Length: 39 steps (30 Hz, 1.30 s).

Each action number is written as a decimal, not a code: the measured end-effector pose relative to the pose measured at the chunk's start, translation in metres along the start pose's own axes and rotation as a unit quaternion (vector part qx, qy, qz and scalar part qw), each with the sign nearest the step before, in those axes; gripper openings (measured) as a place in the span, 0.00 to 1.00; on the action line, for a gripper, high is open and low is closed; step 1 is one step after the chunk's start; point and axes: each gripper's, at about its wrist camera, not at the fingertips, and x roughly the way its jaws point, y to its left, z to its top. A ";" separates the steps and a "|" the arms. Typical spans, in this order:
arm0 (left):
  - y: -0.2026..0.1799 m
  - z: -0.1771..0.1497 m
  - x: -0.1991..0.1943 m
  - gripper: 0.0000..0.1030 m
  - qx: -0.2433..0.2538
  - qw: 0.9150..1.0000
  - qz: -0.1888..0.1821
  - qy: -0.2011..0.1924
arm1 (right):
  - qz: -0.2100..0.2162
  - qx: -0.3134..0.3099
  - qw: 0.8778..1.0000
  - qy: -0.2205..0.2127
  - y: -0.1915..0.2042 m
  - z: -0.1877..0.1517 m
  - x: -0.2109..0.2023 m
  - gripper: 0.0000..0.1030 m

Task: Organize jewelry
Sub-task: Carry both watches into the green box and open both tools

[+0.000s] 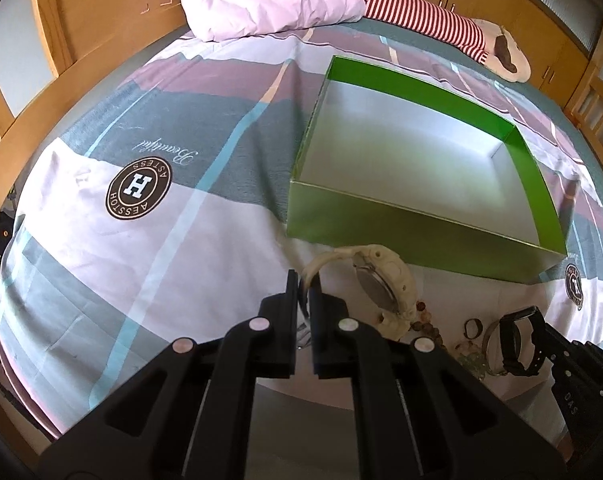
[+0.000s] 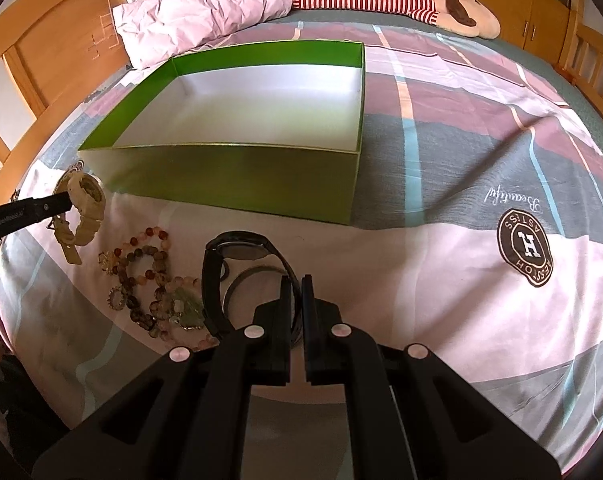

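On the bed (image 1: 101, 240), the left gripper (image 1: 305, 284) clamps a cream watch (image 1: 377, 280) by its strap just before the green box (image 1: 401, 236); the right gripper (image 2: 296, 286) pinches a black watch (image 2: 237, 250), its strap partly hidden. Beads (image 2: 145, 272) blur together nearby.

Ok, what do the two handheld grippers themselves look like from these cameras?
Both are matte black plastic. The left gripper and right gripper each have two flat, narrow fingers on angular linkage arms, with four round pale discs at the pivots. White lettering runs along each one's side, seen from the other's camera. No cables or sleeves show.
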 end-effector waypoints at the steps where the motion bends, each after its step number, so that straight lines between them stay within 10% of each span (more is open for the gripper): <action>1: -0.002 0.000 0.000 0.05 0.004 1.000 0.002 0.001 | 0.000 0.000 1.000 -0.001 0.000 0.000 -0.001 0.04; 19: -0.021 -0.005 -0.009 0.05 0.041 0.999 0.000 -0.010 | 0.001 -0.007 1.000 -0.010 0.007 0.002 -0.007 0.04; 30: -0.019 0.063 -0.048 0.05 0.005 0.996 -0.082 -0.046 | 0.034 0.005 0.992 -0.118 0.008 0.073 -0.064 0.04; 39: -0.051 0.100 -0.017 0.07 0.055 0.990 -0.090 -0.090 | 0.042 0.050 0.996 -0.067 -0.008 0.099 0.010 0.05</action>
